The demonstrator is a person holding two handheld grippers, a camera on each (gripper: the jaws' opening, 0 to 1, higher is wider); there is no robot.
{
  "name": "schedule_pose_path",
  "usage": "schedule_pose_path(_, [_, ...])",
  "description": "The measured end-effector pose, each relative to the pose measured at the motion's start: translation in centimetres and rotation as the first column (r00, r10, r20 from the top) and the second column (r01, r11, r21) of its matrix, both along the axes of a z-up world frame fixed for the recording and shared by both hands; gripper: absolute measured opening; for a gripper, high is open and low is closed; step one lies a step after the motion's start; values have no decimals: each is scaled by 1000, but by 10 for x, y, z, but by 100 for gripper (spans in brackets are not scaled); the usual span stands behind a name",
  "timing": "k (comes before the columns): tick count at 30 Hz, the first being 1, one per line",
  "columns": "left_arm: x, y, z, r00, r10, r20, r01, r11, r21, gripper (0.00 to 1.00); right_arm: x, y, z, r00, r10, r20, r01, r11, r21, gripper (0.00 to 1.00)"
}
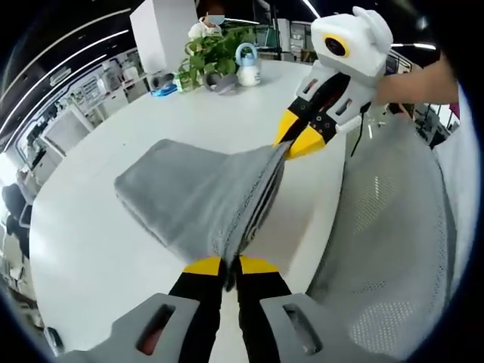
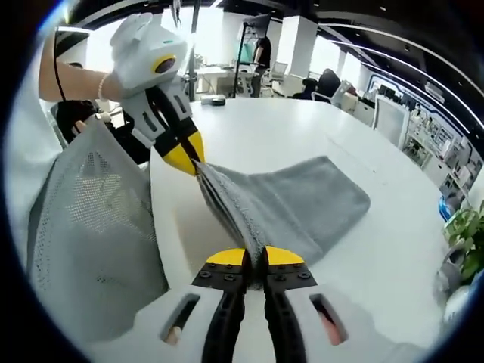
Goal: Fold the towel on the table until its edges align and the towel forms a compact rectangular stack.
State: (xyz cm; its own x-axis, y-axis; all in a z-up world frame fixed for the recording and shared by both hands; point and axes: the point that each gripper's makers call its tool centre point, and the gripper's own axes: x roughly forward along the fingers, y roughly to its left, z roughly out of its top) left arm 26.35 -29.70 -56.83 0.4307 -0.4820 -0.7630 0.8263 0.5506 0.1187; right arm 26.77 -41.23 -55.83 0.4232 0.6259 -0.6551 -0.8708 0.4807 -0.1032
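The left gripper [image 1: 230, 266], at six o'clock in its own view, and the right gripper [image 2: 255, 259] each pinch a corner of the grey terry towel [image 1: 198, 198] lifted off the white round table [image 1: 98, 249], mid-fold; next I judge both corners should be carried across and laid onto the far edge toward eleven o'clock

Soft matt grey cloth towel [image 1: 193, 200] on a smooth glossy white table [image 1: 98, 249]; chair back [image 1: 393, 227] of grey mesh
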Motion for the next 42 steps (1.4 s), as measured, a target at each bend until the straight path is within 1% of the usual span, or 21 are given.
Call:
schedule_pose_path(6, [-6, 0, 12, 1000, 16, -9, -16, 1000, -9, 6, -8, 1, 10, 1000, 7, -4, -7, 1000, 14, 5])
schedule_pose_path(11, [-12, -1, 21, 1000, 3, -5, -3, 1000, -4, 6, -13, 0, 19, 1000, -2, -21, 3, 1000, 30, 5])
schedule_pose_path(19, [-11, -1, 37, 1000, -3, -1, 3, 1000, -15, 6, -16, 0, 33, 1000, 10, -18, -10, 999, 38, 4])
schedule_pose_path(23, [-4, 1, 49, 1000, -3, 17, 3, 1000, -17, 6, -10, 1, 47, 1000, 13, 13, -13, 999, 45, 4])
schedule_pose_path(26, [1, 2, 56, 1000, -1, 19, 1, 1000, -20, 6, -3, 2, 59, 999, 11, 34, -13, 998, 57, 4])
schedule_pose_path(31, [14, 4, 71, 998, -4, 59, 5, 1000, -4, 6, 10, 3, 74, 997, 14, 72, -18, 998, 63, 1])
schedule_pose_path(35, [25, 3, 82, 997, 4, 82, -3, 1000, -10, 6, 20, 2, 78, 996, 6, 85, -11, 998, 60, 1])
schedule_pose_path(38, [31, 3, 85, 997, 38, 69, -37, 999, -21, 6, 22, 2, 79, 997, -2, 83, -4, 997, 71, 1])
schedule_pose_path(42, [37, 1, 89, 996, 62, 63, -60, 998, -34, 6, 26, 1, 79, 996, -10, 93, 4, 998, 65, 0])
